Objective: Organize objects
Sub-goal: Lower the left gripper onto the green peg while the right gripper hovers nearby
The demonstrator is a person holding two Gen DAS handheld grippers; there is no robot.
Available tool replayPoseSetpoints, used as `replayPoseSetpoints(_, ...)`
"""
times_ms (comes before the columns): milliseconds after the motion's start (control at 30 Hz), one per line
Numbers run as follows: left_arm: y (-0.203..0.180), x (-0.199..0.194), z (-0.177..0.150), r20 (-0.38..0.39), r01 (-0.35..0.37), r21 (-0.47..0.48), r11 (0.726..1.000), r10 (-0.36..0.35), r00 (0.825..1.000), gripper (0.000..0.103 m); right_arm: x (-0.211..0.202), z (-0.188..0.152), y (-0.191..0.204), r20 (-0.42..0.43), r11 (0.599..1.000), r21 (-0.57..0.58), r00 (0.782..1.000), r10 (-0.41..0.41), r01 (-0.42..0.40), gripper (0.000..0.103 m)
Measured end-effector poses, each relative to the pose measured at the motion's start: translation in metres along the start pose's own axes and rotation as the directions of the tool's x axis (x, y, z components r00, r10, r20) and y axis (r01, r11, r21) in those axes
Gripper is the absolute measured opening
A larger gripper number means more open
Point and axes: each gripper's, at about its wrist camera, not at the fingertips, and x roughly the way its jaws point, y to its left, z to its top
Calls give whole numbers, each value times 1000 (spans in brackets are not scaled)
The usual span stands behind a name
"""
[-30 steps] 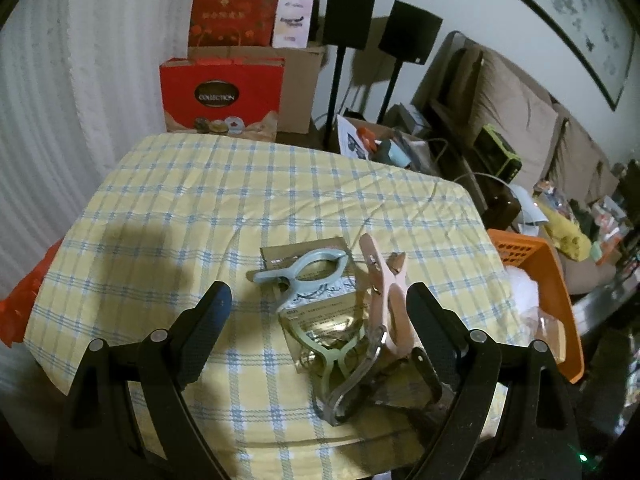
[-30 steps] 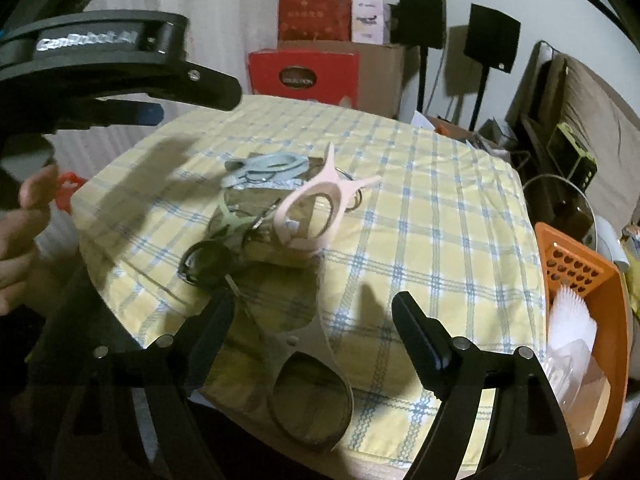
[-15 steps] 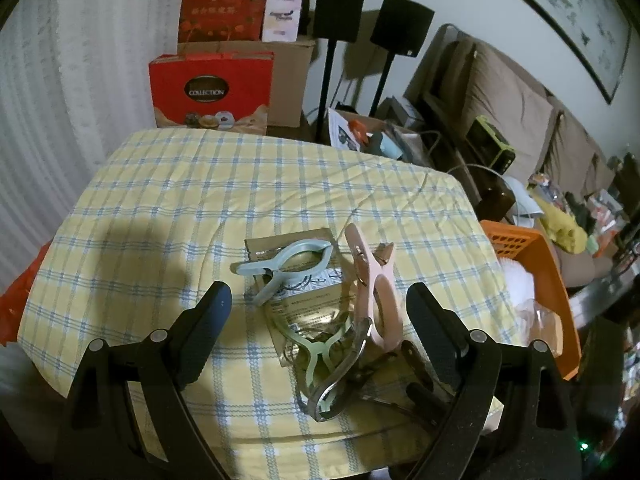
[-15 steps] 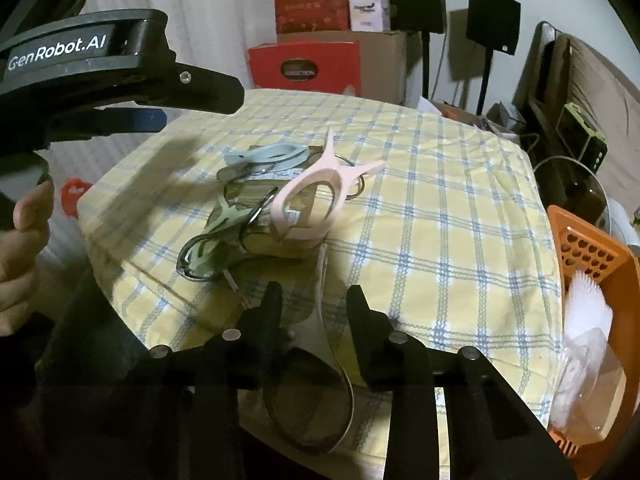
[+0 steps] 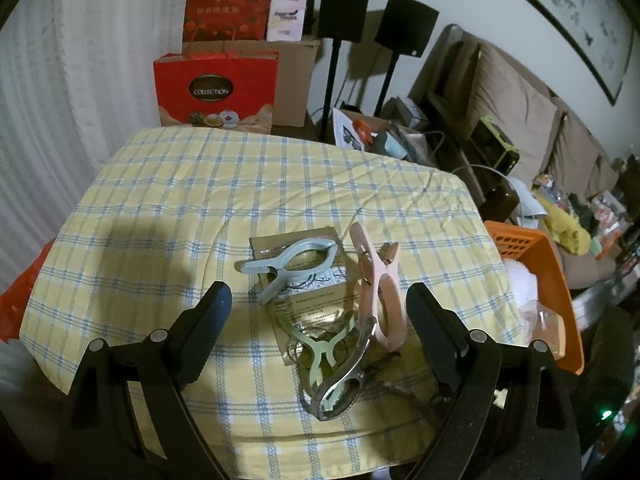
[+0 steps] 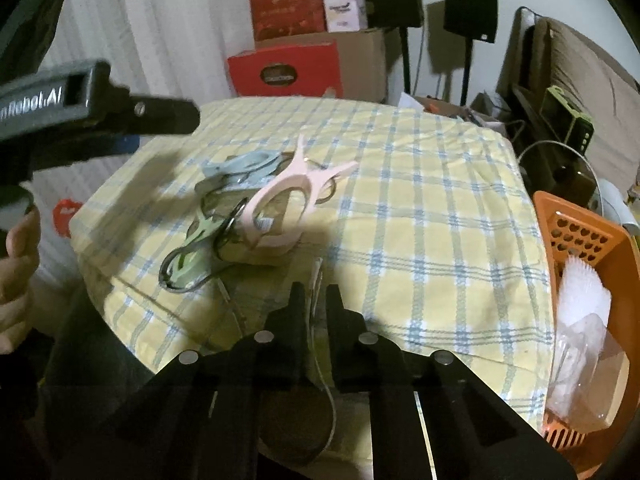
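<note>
On the yellow checked tablecloth (image 5: 168, 208) lies a heap of large clips on a printed packet (image 5: 320, 300): a light blue clip (image 5: 292, 260), a pink clip (image 5: 378, 300), a green clip (image 5: 320, 352) and a metal one (image 5: 344, 376). My left gripper (image 5: 320, 316) hangs open just in front of the heap and holds nothing. In the right wrist view, my right gripper (image 6: 316, 292) is shut on the thin handle of a grey clip (image 6: 316, 276) at the table's near edge. The pink clip (image 6: 288, 204) and the green clip (image 6: 192, 248) lie just beyond it.
An orange basket (image 6: 580, 232) with a white brush (image 6: 580, 288) and clear plastic stands off the table's right edge. My left gripper's arm (image 6: 100, 112) and a hand (image 6: 16, 248) fill the left of the right wrist view. Red boxes (image 5: 216, 92), speaker stands and a sofa lie beyond.
My right gripper's jaws went from wide apart to shut on the grey clip's handle. The left gripper stayed open and hardly moved.
</note>
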Motion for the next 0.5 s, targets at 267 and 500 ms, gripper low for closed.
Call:
replayPoseSetpoints(267, 5, 3, 1, -7, -11, -17, 1000, 11, 1000, 88, -9, 4, -23, 46, 994, 81, 996, -72, 69, 7)
replayPoseSetpoints(500, 1, -4, -1, 9, 3, -12, 1000, -3, 1000, 88, -23, 5, -42, 101, 989, 145, 994, -37, 22, 6)
